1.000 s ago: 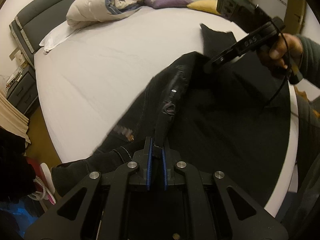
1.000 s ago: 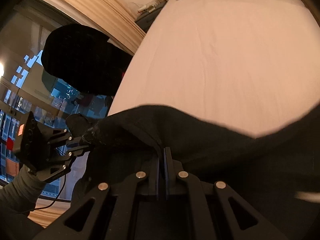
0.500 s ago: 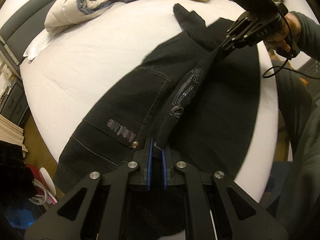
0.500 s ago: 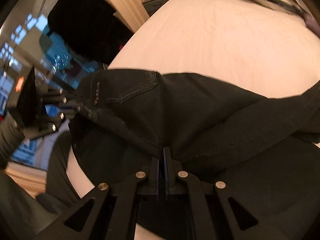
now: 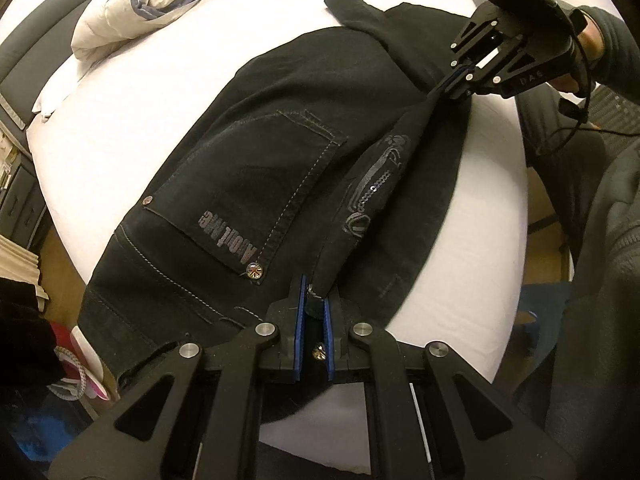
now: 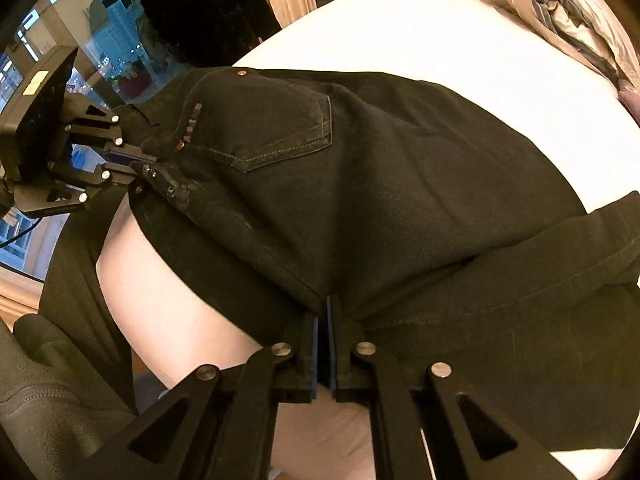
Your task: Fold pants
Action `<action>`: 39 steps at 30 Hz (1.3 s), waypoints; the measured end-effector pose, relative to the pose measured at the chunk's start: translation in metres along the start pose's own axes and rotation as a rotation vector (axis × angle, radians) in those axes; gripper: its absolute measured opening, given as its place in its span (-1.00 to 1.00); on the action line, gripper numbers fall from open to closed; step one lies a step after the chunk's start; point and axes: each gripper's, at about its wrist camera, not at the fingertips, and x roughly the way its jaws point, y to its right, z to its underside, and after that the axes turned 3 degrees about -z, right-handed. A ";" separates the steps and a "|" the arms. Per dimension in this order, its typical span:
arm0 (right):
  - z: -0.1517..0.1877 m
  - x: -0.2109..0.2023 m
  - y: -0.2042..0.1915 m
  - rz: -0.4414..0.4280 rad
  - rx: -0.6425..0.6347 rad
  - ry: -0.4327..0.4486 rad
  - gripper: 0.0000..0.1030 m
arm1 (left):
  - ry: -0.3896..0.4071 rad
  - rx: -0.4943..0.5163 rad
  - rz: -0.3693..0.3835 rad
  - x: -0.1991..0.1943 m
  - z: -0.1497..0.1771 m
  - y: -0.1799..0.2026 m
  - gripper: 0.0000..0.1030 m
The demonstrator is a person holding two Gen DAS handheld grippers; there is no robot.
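The black denim pants [image 5: 280,168] lie folded leg over leg on the white bed [image 5: 168,80] (folding shorter is left), both left tongs [image 5: 314,300] and right tongs [image 6: 323,320] pinching their lifted edge.

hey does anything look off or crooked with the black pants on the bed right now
Nothing damaged. The black pants lie at a slant across the white bed, one edge stretched between the left claw and right claw, mid-fold.

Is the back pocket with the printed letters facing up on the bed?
Yes, the back pocket of the black pants lies face up on the bed.
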 end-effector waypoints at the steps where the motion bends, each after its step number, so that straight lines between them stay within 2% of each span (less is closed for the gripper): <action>1: 0.001 0.006 -0.009 0.006 -0.007 -0.001 -0.91 | 0.000 0.004 -0.004 -0.004 0.005 0.008 -0.87; 4: -0.005 0.007 -0.015 0.029 -0.038 -0.010 -0.91 | 0.001 0.000 -0.003 -0.004 0.018 0.010 -0.87; 9: -0.014 0.010 -0.017 0.032 -0.032 -0.007 -0.91 | 0.002 -0.012 0.005 -0.003 0.022 0.011 -0.87; 13: 0.008 0.010 -0.014 0.031 -0.026 -0.004 -0.91 | 0.003 -0.014 -0.004 0.001 0.025 0.012 -0.87; 21: 0.022 0.004 -0.010 0.056 -0.050 0.038 -0.89 | 0.024 -0.038 -0.040 0.012 0.041 0.023 -0.80; 22: 0.025 0.002 -0.008 0.054 -0.052 0.048 -0.81 | 0.024 -0.037 -0.044 0.011 0.043 0.024 -0.77; 24: 0.029 -0.001 -0.010 0.059 -0.052 0.062 -0.76 | -0.009 -0.049 -0.026 0.006 0.043 0.021 -0.68; 27: 0.032 -0.005 -0.005 0.055 -0.039 0.077 -0.72 | -0.046 -0.088 0.040 -0.011 0.053 0.015 -0.33; 28: 0.035 -0.004 -0.005 0.054 -0.037 0.080 -0.71 | -0.058 -0.092 0.058 -0.018 0.057 0.012 0.11; 29: 0.037 -0.003 -0.007 0.056 -0.033 0.082 -0.70 | -0.063 -0.100 0.037 -0.025 0.060 0.009 0.40; 30: 0.043 0.002 -0.014 0.060 -0.031 0.083 -0.67 | -0.056 -0.110 0.007 -0.033 0.062 0.007 0.41; 32: 0.046 -0.005 -0.018 0.057 -0.028 0.085 -0.41 | -0.029 -0.152 -0.026 -0.047 0.056 -0.001 0.41; 33: 0.046 -0.010 -0.018 0.057 -0.024 0.094 -0.16 | 0.000 -0.182 -0.047 -0.053 0.048 -0.005 0.41; 34: 0.045 -0.017 -0.019 0.056 -0.018 0.117 -0.10 | 0.045 -0.218 -0.056 -0.058 0.037 -0.008 0.41; 37: 0.043 -0.026 -0.015 0.039 0.004 0.155 -0.10 | 0.158 -0.301 -0.025 -0.057 0.001 -0.006 0.41; 39: 0.046 -0.020 -0.009 0.039 0.026 0.142 -0.10 | 0.182 -0.321 -0.013 -0.038 -0.025 0.004 0.41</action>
